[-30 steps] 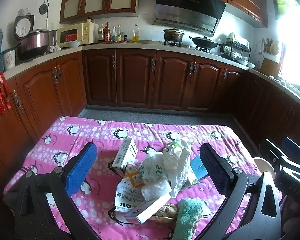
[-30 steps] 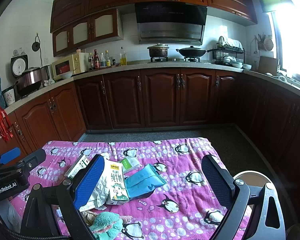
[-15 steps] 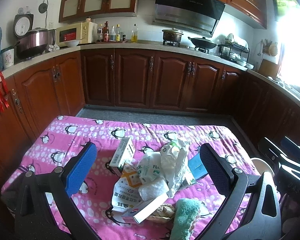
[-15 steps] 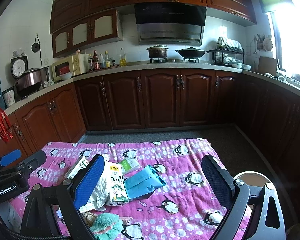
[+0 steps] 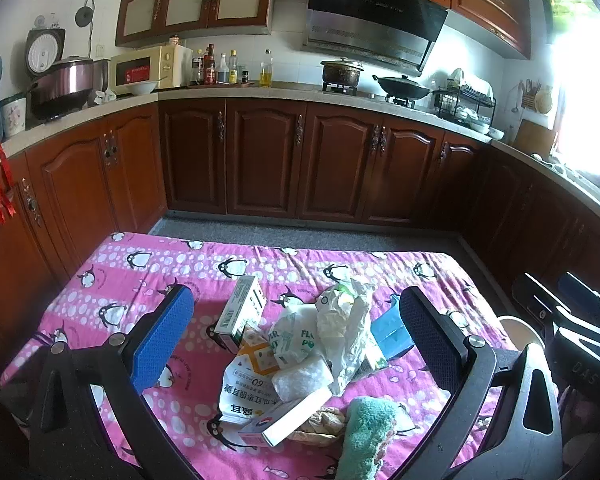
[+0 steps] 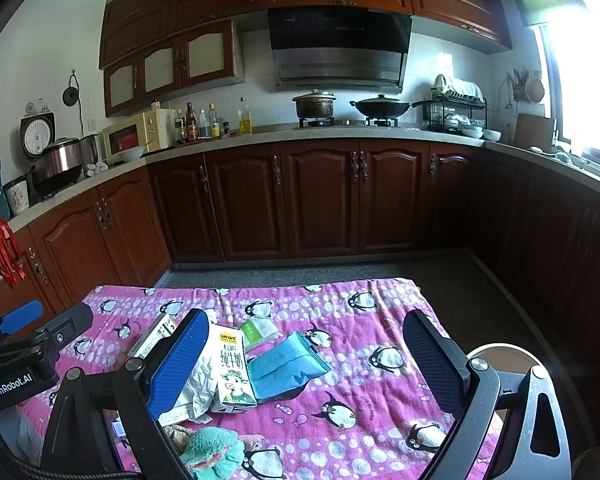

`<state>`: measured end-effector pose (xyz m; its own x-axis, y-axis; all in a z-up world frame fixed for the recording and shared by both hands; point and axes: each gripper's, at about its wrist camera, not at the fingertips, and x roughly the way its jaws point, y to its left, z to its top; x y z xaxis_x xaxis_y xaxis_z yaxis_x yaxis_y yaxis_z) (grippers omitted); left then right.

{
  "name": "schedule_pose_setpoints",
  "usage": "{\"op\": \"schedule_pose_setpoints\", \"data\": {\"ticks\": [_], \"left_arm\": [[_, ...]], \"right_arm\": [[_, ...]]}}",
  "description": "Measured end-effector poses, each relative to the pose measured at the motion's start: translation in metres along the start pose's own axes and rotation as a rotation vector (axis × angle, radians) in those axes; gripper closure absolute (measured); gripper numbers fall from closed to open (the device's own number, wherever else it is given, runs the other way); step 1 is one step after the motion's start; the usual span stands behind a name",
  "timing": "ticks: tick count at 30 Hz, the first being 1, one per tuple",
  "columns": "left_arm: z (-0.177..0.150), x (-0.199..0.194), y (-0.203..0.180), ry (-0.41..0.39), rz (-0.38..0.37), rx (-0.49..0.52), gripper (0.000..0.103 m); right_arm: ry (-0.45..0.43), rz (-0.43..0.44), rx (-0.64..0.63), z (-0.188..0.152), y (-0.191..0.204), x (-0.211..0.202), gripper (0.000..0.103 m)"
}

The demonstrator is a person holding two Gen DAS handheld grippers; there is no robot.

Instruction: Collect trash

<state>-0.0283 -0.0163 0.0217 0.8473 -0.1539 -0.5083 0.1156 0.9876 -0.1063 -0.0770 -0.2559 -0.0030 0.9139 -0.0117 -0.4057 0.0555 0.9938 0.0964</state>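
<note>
Against the view a second before, my left claw had barely shifted; the heap of trash sat a shade lower between its fingers, and both my claws were as wide apart as before, gripping nothing. The heap lay on the pink penguin cloth covering the counter. Going left to right from the white carton with the barcode: right of it lay a white bag printed with "60", a wrapper reading "FL… PO…" in green, crumpled white paper, then the blue pouch; a teal cloth lay nearer me than all of them. My right claw hung spread above the same cloth, the milk carton with Chinese lettering and a cow picture just beside its left finger, the blue pouch right of that carton. The other claw's body read "GenRobot.AI".
</note>
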Motion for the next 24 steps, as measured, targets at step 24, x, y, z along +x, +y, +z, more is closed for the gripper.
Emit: {"op": "schedule_pose_setpoints", "data": {"ticks": [24], "left_arm": [[-0.0004,-0.0001,-0.0012,0.003,-0.001,-0.001,0.001]], "right_arm": [[0.005,-0.001,-0.003,-0.001,0.0001,0.0008,0.006]]}}
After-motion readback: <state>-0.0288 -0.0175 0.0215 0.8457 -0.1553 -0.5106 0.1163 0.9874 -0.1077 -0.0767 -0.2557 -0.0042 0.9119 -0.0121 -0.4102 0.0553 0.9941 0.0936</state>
